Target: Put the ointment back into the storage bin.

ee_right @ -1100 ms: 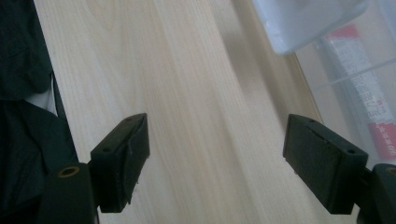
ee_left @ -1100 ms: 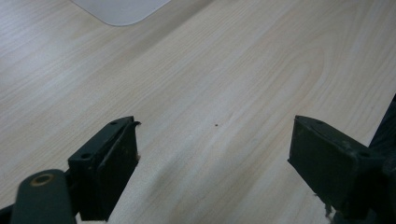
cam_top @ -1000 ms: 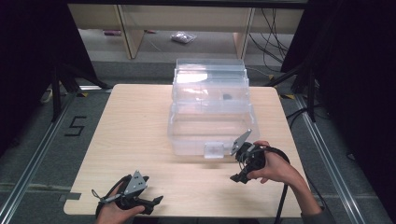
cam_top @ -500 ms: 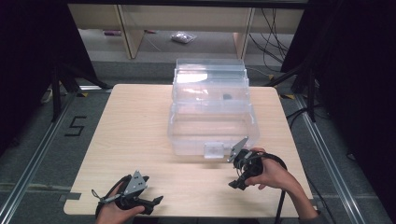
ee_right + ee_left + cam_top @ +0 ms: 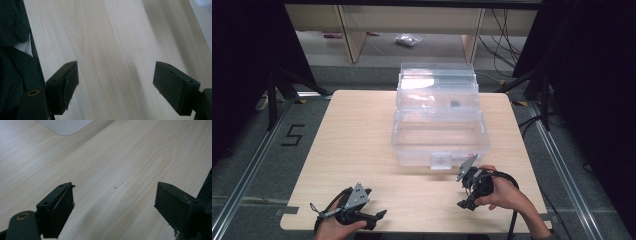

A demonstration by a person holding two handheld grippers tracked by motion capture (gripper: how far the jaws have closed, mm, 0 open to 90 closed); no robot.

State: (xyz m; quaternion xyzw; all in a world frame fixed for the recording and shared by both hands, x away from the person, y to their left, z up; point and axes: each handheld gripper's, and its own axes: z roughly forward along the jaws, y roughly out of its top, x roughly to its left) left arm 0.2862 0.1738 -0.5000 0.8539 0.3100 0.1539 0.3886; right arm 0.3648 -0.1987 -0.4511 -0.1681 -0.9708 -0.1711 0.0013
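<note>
Your right gripper (image 5: 472,192) has backed off the clear box (image 5: 439,127) toward 5 o'clock; left gripper (image 5: 362,212) rests at 7. Both fingers gape empty over the surface (image 5: 357,135). Next: re-approach its latch (image 5: 441,160), probably.

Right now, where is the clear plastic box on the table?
In the high view, the clear plastic box sits right of centre on the wooden table, reaching its far edge, with the right gripper just in front.

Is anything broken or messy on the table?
Nothing on the table looks broken, spilled or messy. The clear plastic box sits straight and shut. The one stray thing is a small crumpled bag lying on the floor beyond it. Both grippers, left and right, are open and empty.
</note>
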